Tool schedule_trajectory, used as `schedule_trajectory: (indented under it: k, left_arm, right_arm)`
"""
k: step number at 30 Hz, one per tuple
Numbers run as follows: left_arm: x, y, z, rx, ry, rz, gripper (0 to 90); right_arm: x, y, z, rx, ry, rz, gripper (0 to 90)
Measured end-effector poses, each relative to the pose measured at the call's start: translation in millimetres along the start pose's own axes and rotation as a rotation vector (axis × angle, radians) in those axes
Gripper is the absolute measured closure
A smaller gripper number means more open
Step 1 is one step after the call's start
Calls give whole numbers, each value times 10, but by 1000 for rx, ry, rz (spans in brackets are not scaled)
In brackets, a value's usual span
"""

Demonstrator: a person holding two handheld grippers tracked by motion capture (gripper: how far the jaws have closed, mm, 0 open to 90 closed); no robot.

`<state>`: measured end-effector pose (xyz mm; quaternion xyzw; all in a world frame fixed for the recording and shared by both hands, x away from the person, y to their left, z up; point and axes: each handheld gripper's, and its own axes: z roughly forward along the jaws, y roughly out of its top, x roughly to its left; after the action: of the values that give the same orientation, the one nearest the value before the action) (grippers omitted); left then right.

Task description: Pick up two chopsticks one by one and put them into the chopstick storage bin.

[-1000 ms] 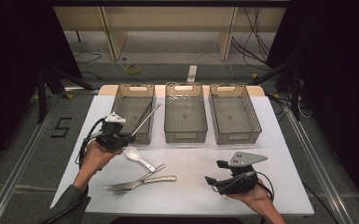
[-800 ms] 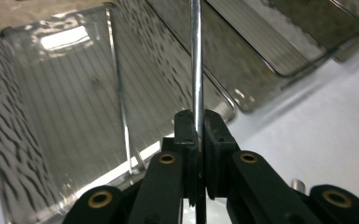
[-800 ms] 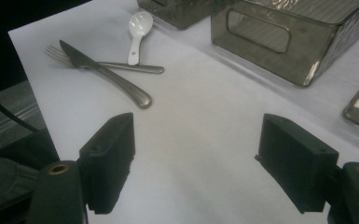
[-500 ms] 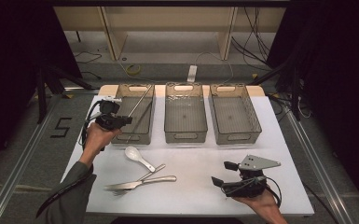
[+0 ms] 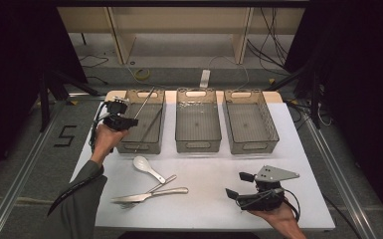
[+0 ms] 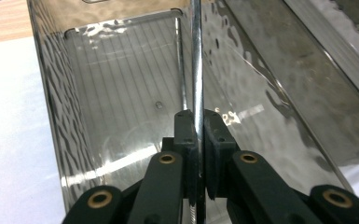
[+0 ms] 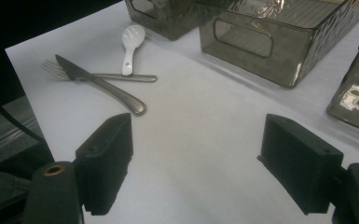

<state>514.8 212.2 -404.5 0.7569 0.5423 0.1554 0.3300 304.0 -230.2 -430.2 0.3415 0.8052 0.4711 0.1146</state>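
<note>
White sheeting covers the bench [image 5: 298, 149], which stands on a grey floor where a black numeral "5" [image 5: 65, 135] is the only writing legible. From the high view, three smoked translucent plastic bins sit in a row along the bench's far edge; the left gripper [image 5: 121, 121] hangs at the near left corner of the leftmost bin [image 5: 155, 102], clenched on a long thin shiny metal rod [image 5: 144, 102] that slants up across that bin, while a second thin rod [image 5: 147, 130] lies inside it. Near the bench's front edge lie a white ceramic spoon [image 5: 146, 167], a steel knife [image 5: 149, 194] and a steel fork [image 5: 154, 189], the latter two crossed. The right gripper [image 5: 242, 185] rests by the front right edge, jaws spread, holding nothing. The left gripper view shows the pads [image 6: 213, 140] pinching the rod [image 6: 196, 70] over the bin's ribbed floor. The right gripper view looks between wide-apart jaws toward the cutlery. I judge the rod could pivot in so narrow a pinch and strike the bin wall, or bounce out if let go while tilted this steeply.
</note>
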Motion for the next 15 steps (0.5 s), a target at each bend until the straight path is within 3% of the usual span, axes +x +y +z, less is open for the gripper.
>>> schedule_trajectory:
  k: [15]
  left_arm:
    - [18,24,210,46,16,22,845]
  right_arm:
    - [1,-1,22,10,11,-3,260]
